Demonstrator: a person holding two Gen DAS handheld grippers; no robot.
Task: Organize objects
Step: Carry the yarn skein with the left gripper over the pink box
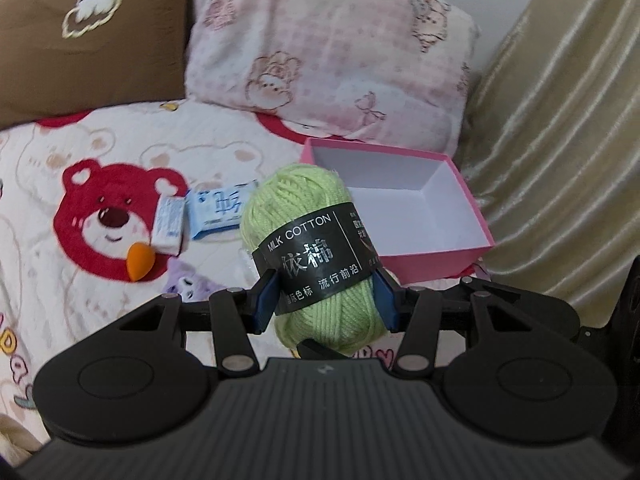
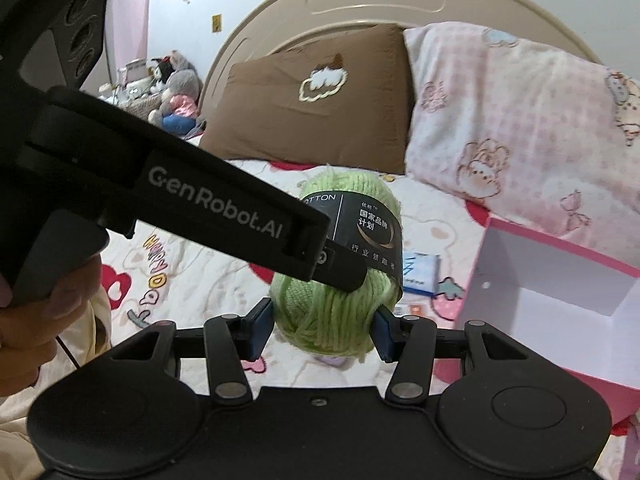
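Left gripper: my fingers pinch the green yarn ball at its paper band, one blue pad on each side; ball held clear of the bed.
Right gripper: my fingers bracket the lower end of the same ball, pads at its sides. Touching or just apart: I cannot tell from the right wrist view, so grip state unconfirmed.
Yarn ball: in the air between both grippers, upright-ish, near the left edge of the pink box, not yet over it.
Pink box: open, white inside, nothing visible in it; sits on the bedspread toward the curtain side, just below the pink pillow.
Loose items on bedspread: small white box, blue packet just beside it, orange sponge near the white box's lower corner. All well apart from the pink box.
Progress (judgement): early. First item lifted, none boxed.
Left to do (judgement): carry yarn over the box and release; then the three loose items.
Watch: soft ball may deform or slip out of the band.
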